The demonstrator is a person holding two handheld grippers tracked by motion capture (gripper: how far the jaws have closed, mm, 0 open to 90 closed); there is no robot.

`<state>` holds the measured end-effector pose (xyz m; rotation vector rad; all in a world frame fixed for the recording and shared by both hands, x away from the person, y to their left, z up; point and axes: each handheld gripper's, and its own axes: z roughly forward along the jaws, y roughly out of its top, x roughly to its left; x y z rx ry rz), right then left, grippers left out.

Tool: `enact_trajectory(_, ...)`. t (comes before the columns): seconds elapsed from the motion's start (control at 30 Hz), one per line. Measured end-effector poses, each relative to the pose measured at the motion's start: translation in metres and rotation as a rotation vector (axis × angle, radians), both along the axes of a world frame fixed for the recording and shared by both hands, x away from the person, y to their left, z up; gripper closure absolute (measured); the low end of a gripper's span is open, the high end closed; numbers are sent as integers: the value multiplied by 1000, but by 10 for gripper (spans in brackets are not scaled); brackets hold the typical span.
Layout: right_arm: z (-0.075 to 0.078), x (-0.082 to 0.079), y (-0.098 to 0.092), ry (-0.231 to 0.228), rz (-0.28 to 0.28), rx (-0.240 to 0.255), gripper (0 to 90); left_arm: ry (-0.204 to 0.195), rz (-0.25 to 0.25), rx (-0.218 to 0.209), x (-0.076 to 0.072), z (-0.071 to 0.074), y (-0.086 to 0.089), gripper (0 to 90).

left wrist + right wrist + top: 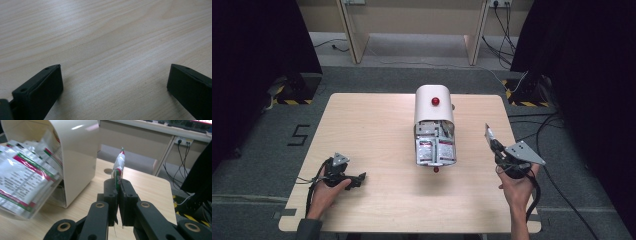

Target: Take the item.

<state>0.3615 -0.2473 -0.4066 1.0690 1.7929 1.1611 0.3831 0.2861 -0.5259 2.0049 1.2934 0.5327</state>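
Observation:
A cream dispenser box [434,111] with a red knob stands mid-table, its open front showing several silver packets [435,148] with red and green stripes. The same box [75,152] and packets [22,177] fill the left of the right gripper view. My right gripper [490,138], held off the box's right side, is shut on one such packet [118,167], which sticks up edge-on between the jaws. My left gripper [360,179] rests on the table at the front left, and its jaws [112,82] stand open over bare wood.
The wooden table [372,125] has a small cable hole [108,171] near its far right corner. Past the table stand desk legs [354,30] and loose cables [507,30] on grey carpet. Black curtains [257,60] hang on both sides.

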Motion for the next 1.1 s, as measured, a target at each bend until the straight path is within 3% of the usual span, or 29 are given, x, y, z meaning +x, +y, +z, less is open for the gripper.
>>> enact_trajectory(0.57,-31,16,-14,91,-59,-31,855,0,0,0,0,0,0,0)
enact_trajectory(0.9,-52,26,-19,144,-92,-90,855,0,0,0,0,0,0,0)
enact_trajectory(1.1,-60,29,-21,167,-99,-101,854,0,0,0,0,0,0,0)
